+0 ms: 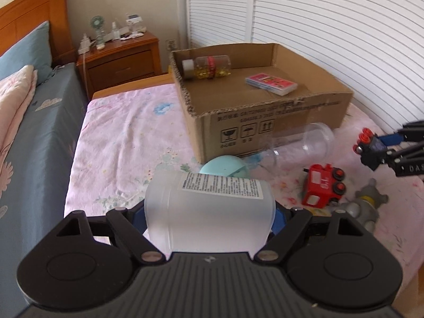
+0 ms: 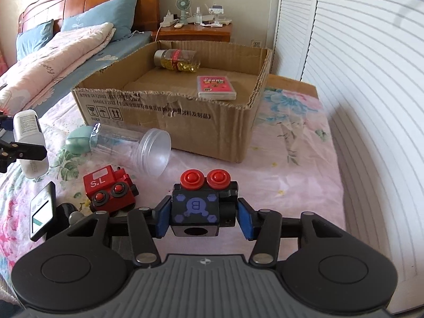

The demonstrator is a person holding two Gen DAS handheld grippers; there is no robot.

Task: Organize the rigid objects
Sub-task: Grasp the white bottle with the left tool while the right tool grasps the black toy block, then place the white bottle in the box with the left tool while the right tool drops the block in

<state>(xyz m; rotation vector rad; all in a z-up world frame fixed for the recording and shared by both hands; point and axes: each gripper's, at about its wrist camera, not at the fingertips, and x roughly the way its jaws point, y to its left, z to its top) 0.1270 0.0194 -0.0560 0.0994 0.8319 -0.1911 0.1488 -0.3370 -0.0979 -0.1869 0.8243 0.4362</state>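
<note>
The left gripper [image 1: 209,220] pinches a frosted white plastic bottle [image 1: 209,212] lying sideways between its fingers, raised above the bed [image 1: 127,137] and aimed toward the cardboard box [image 1: 265,116]. The right gripper [image 2: 202,216] is level, its blue pads clamping a black toy train car [image 2: 201,209] with two red wheels facing up. On the floral sheet beside the box lie a clear plastic jar [image 2: 137,148] and a red toy train engine [image 2: 110,188].
</note>
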